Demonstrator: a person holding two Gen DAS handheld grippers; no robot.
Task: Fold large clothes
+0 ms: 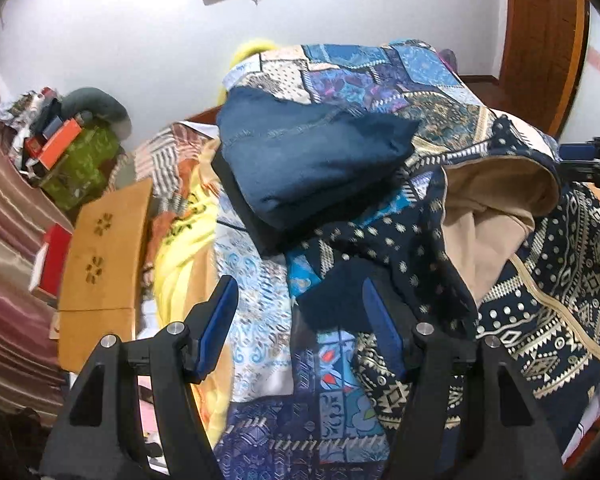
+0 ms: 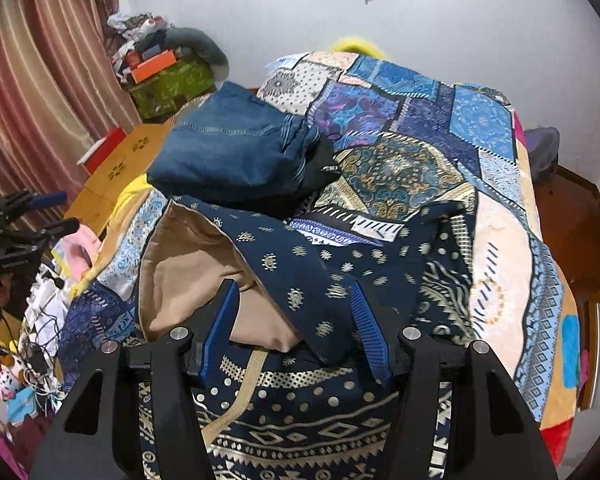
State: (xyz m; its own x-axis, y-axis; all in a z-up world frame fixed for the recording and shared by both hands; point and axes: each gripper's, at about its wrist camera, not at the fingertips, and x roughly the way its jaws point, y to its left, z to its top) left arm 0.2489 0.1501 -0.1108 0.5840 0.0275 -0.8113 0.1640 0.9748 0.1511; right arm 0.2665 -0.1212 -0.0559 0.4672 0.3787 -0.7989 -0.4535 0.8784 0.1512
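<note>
A navy garment with gold print lies crumpled on the bed, its beige lining turned up. My left gripper is open and empty, above the garment's left edge and the bedspread. My right gripper is open, straddling a navy fold of the garment without closing on it. Folded blue jeans lie on a dark folded item behind the garment.
A blue patchwork bedspread covers the bed. A wooden side table, a green box with clutter and a striped curtain stand left. Yellow cloth hangs at the bed's left edge.
</note>
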